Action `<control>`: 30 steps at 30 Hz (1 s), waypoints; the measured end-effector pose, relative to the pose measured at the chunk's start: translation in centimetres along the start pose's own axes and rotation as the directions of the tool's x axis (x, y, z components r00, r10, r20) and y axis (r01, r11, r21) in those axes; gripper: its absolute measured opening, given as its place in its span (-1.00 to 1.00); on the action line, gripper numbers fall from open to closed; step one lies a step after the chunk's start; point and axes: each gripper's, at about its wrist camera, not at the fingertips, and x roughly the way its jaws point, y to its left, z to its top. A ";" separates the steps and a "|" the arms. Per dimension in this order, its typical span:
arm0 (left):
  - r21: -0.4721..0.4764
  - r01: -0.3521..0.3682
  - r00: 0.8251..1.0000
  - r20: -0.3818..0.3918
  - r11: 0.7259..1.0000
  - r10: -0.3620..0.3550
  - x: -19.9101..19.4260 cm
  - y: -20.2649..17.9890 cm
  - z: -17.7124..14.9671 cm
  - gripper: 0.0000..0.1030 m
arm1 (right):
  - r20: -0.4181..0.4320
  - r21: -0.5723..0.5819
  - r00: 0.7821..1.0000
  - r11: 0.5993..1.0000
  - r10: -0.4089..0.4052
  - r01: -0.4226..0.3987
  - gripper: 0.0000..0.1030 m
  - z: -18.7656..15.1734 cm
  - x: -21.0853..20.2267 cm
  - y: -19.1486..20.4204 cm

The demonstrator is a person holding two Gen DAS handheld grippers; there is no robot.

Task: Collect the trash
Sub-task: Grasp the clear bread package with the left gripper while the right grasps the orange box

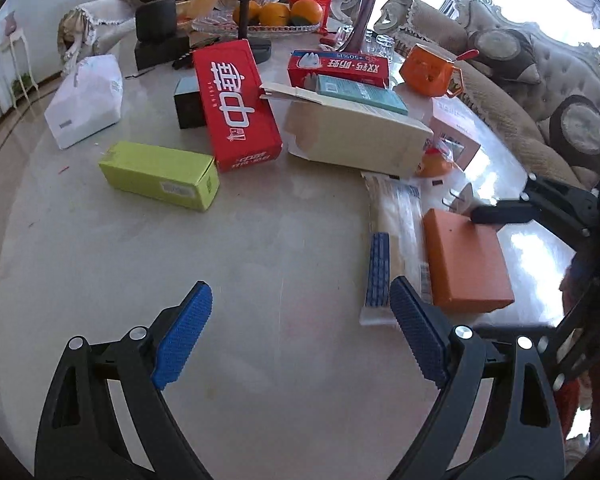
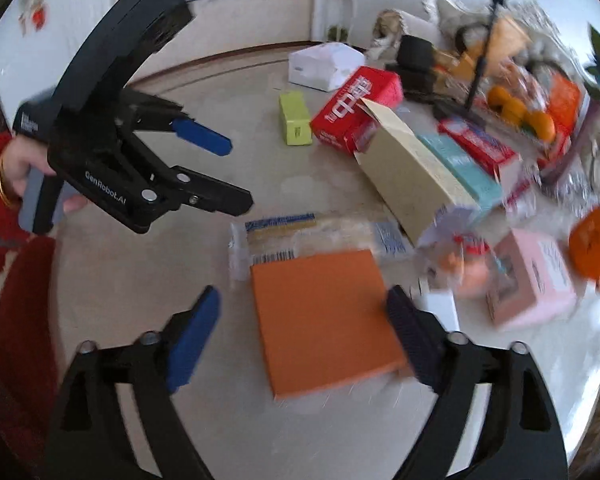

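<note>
From the left wrist camera we see our left gripper (image 1: 300, 320) with its jaws spread wide over bare marble table (image 1: 140, 280), nothing between them, while the trash lies ahead: a green box (image 1: 160, 176), a red box (image 1: 236, 104), a beige carton (image 1: 360, 136), a clear wrapper (image 1: 396, 232) and a flat orange box (image 1: 466, 260). From the right wrist camera, blurred, we see our right gripper (image 2: 304, 336) standing apart with the flat orange box between its 2 pads, and we cannot tell whether the right-hand pad touches it.
</note>
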 end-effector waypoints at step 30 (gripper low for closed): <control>0.246 -0.069 0.995 -0.053 0.967 0.084 6.2 -7.7 4.0 0.71 | -0.013 0.096 0.997 0.993 0.073 -0.072 0.39 -4.3 -2.0 0.0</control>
